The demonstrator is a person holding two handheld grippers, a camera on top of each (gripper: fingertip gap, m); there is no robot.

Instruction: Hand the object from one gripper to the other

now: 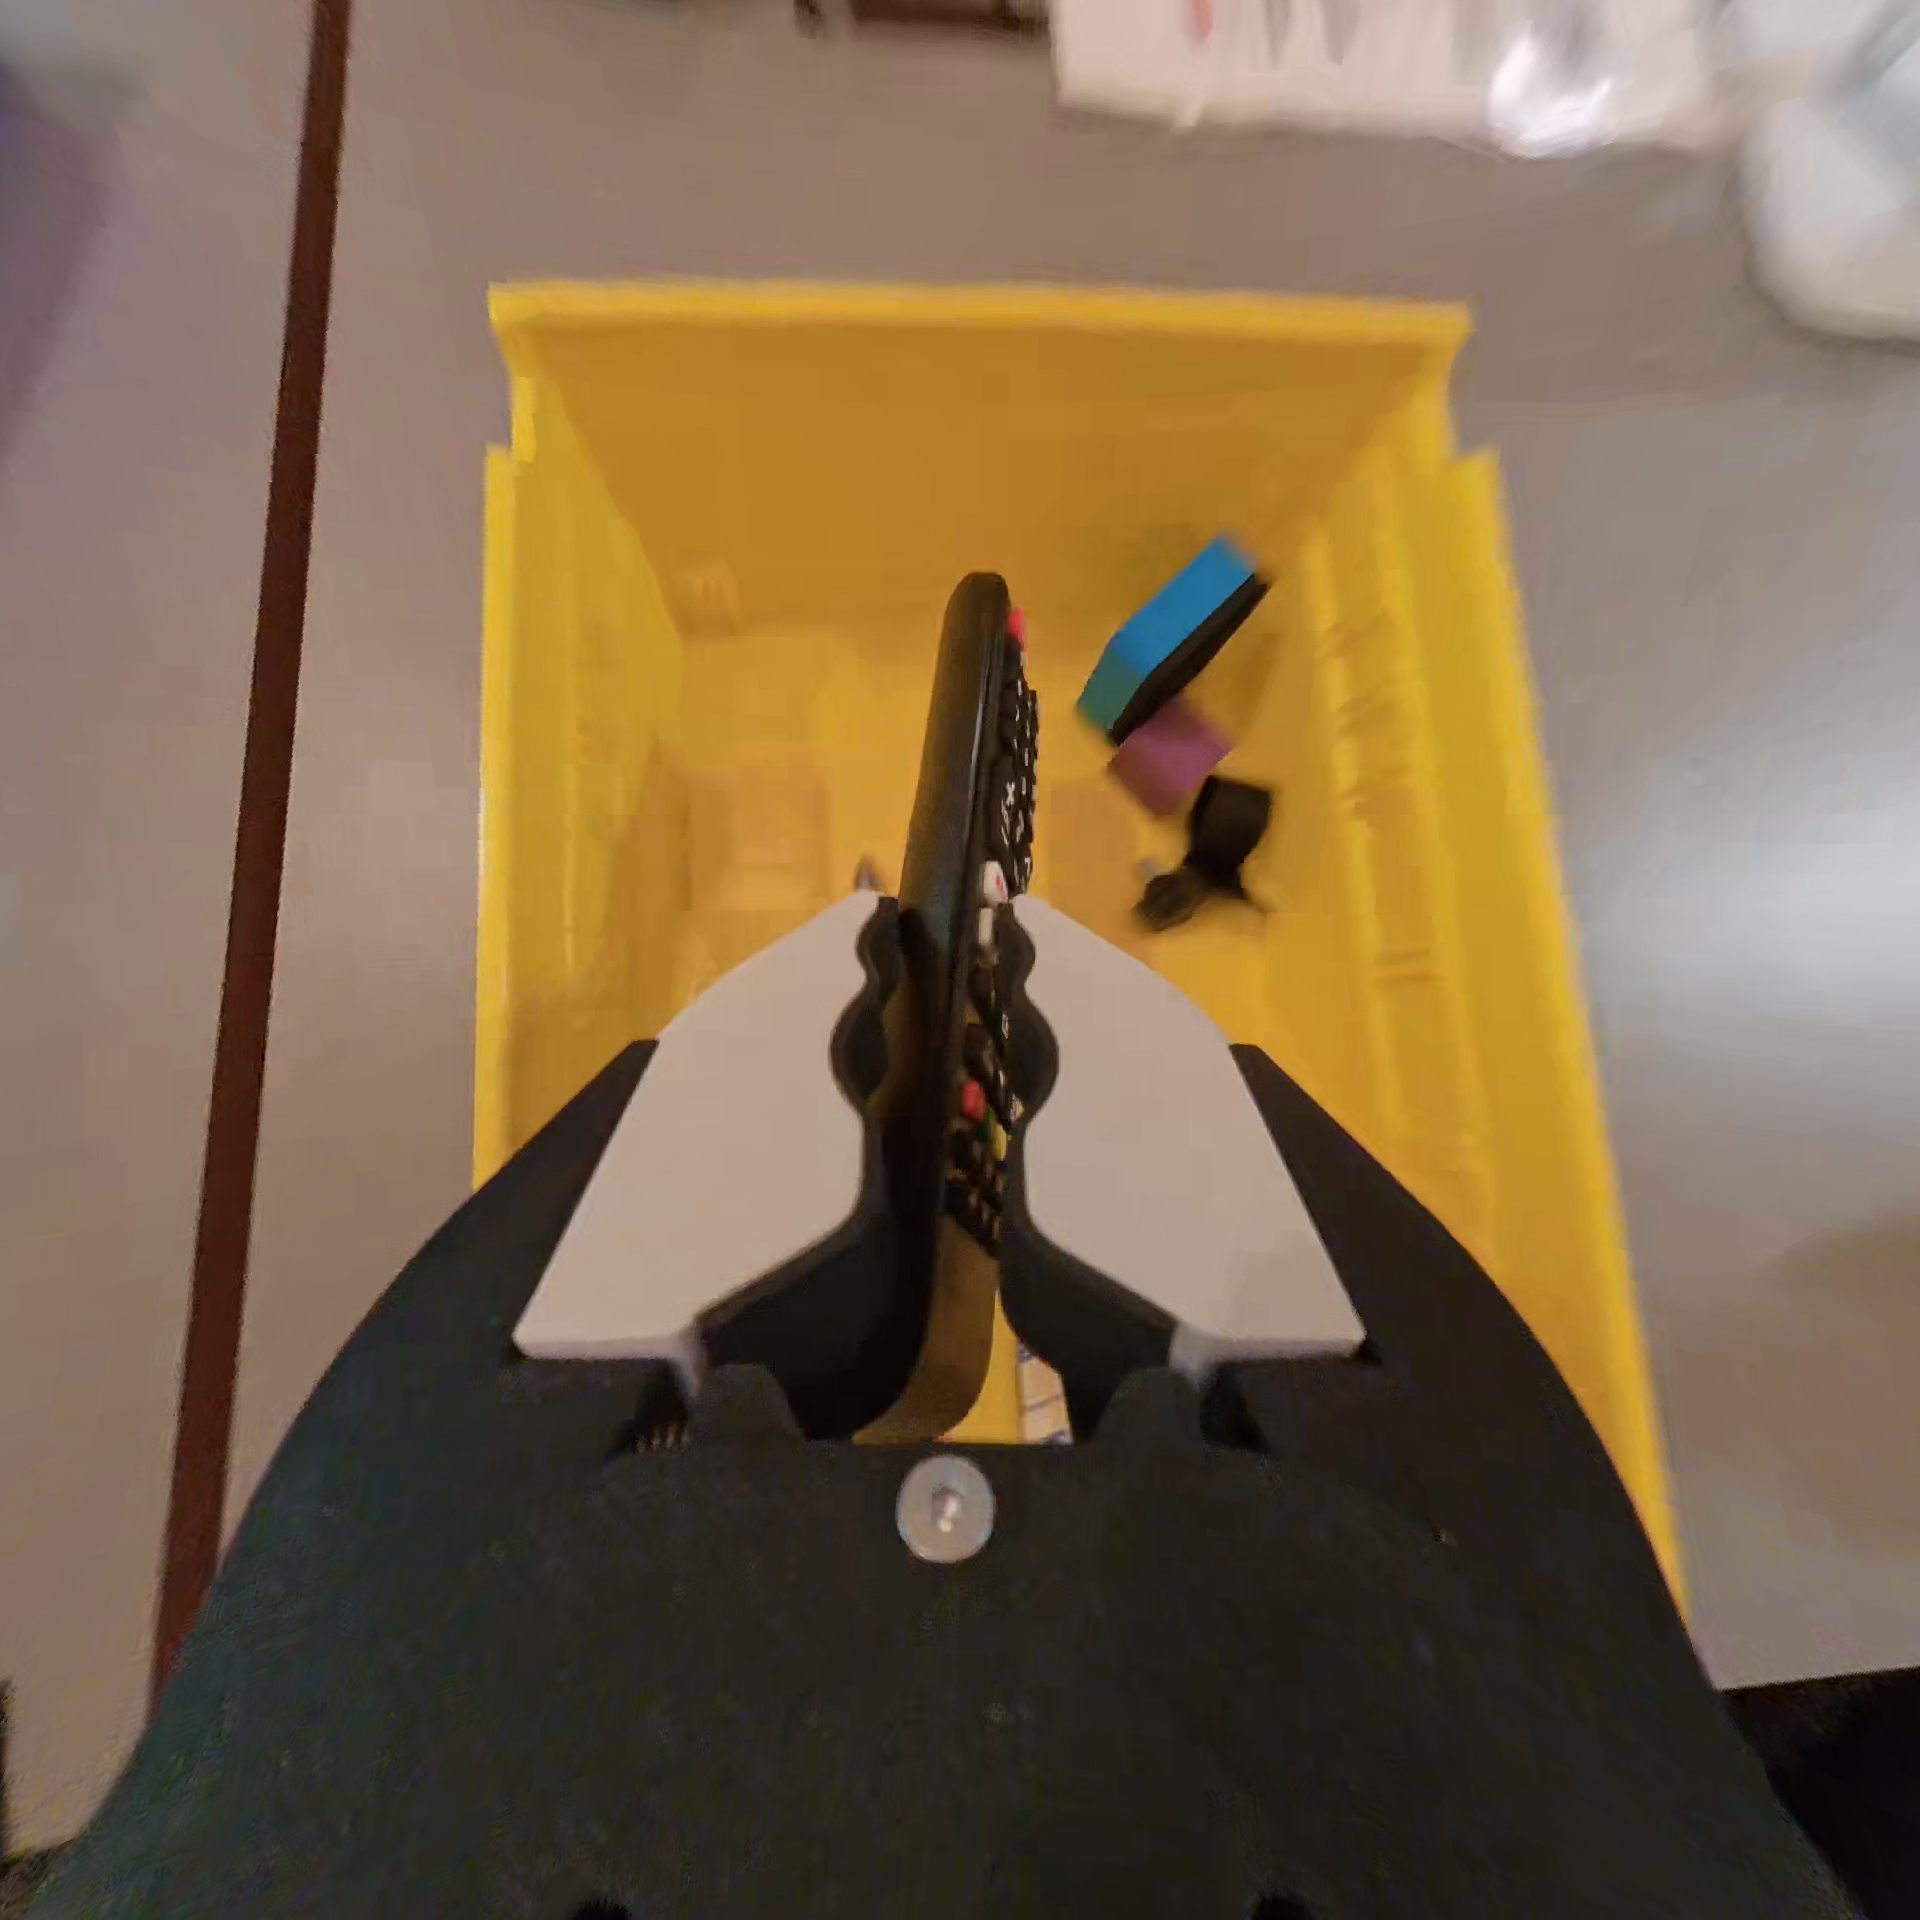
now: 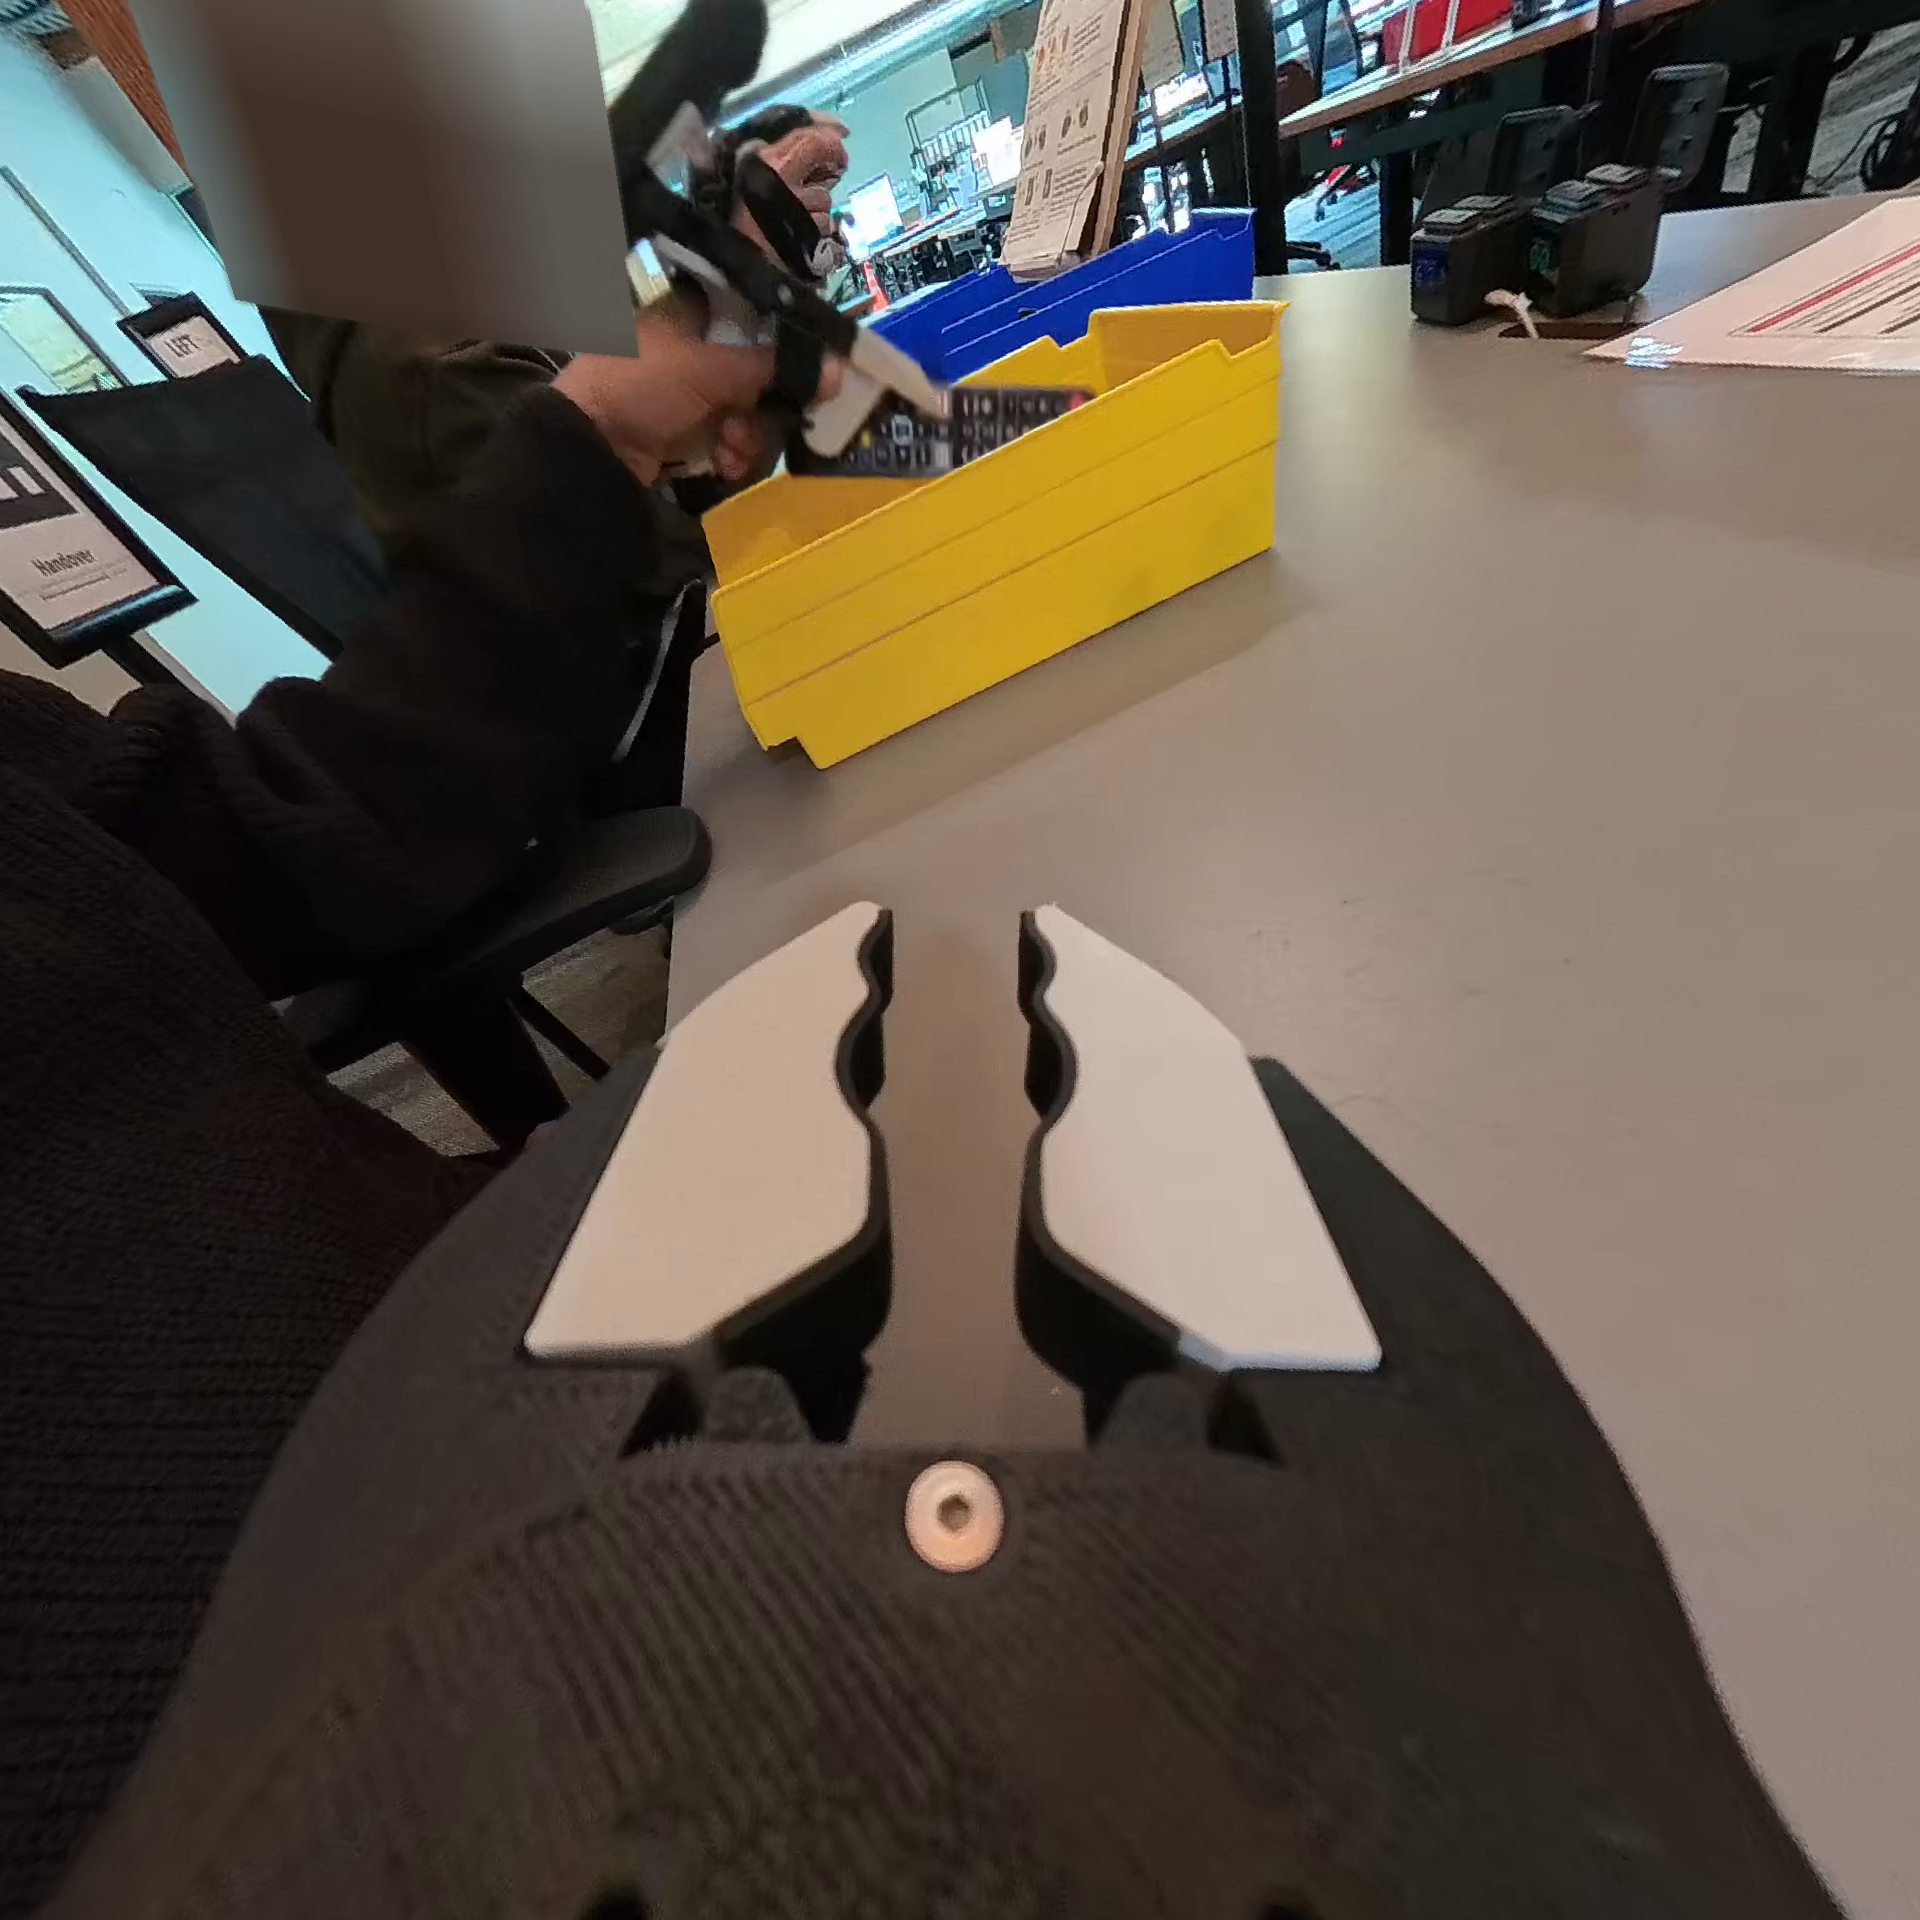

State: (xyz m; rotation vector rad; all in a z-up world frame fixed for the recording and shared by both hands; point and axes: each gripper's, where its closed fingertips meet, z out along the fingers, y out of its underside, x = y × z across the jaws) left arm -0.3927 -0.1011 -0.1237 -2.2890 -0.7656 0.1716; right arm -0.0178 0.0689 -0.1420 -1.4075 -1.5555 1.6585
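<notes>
The remote [image 1: 971, 883] is clamped edge-on between the fingers of the left hand-held gripper [image 1: 951, 914], its button face turned toward 3 o'clock and its far end sticking out toward 12 o'clock. It hangs in the air above the yellow bin [image 1: 1392, 727], not touching it. So the pickup looks done: the remote is lifted and held firmly.

In the right wrist view the remote [image 2: 966, 426] shows over the bin [image 2: 997, 613] at about 12 o'clock, well apart from the right hand-held gripper [image 2: 956, 925], which is released, its jaws spread with nothing between them, low over the grey counter [image 2: 1455, 831].

Left to do, as I judge it: bring the 2 together, close the right one on the free end, then let go with the left.

In the bin at 2 o'clock lie a blue block [image 1: 1169, 634], a purple block [image 1: 1174, 764] and a small black item [image 1: 1216, 842].
</notes>
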